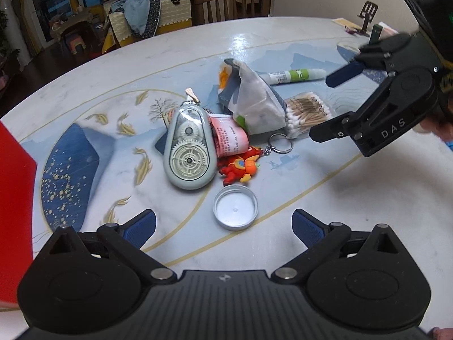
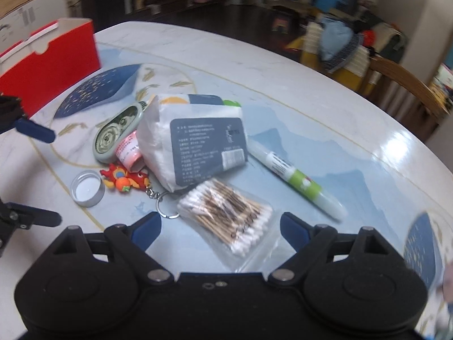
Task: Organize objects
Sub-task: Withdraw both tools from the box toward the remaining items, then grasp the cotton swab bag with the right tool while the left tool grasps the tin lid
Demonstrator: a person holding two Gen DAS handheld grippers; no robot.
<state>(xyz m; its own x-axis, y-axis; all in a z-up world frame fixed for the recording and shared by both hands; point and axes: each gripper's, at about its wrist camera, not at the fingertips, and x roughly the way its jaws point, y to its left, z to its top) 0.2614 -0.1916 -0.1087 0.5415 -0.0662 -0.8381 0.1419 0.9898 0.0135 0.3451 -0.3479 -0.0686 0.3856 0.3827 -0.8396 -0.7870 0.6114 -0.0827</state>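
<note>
A pile lies mid-table: a pale green correction-tape dispenser (image 1: 188,148) (image 2: 117,134), a pink tube (image 1: 230,137) (image 2: 128,148), a red dragon keychain (image 1: 240,167) (image 2: 124,178), a tissue pack (image 1: 256,104) (image 2: 198,144), a bag of cotton swabs (image 1: 307,112) (image 2: 226,215), a white-green pen (image 1: 294,76) (image 2: 294,178) and a silver lid (image 1: 235,211) (image 2: 87,188). My left gripper (image 1: 223,228) (image 2: 44,175) is open and empty just before the lid. My right gripper (image 2: 220,231) (image 1: 325,107) is open and empty, hovering by the swabs.
A red open box (image 2: 51,65) (image 1: 14,198) stands at the table's left edge. A wooden chair (image 1: 232,2) (image 2: 405,85) stands beyond the table. A phone stand (image 1: 368,14) and small items sit at the far right corner.
</note>
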